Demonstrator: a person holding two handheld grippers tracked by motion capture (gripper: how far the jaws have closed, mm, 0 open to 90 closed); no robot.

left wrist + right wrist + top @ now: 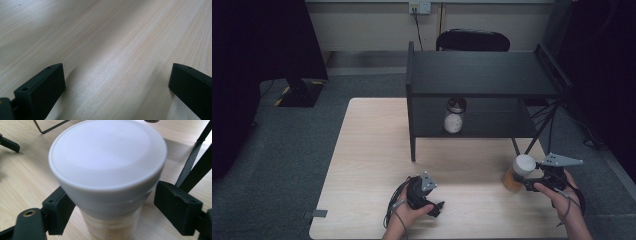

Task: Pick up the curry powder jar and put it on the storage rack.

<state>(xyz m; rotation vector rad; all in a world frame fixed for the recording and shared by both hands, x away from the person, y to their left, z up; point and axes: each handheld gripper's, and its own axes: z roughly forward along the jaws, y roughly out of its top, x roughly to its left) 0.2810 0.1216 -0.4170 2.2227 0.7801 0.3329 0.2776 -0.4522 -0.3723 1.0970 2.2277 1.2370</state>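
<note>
At lower right of the high view our right gripper (532, 176) clasps the white-lidded jar (518, 173), left gripper (424, 192) released; we judge the lid-edge grip could slip on lifting.

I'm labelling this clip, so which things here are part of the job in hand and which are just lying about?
In the job:
white-lidded jar, amber contents, between the right gripper jaws
black shelf, probably, as it already holds a jar

Lying about:
metal-lidded jar in the shelf
left gripper, open over bare table
chair
</note>
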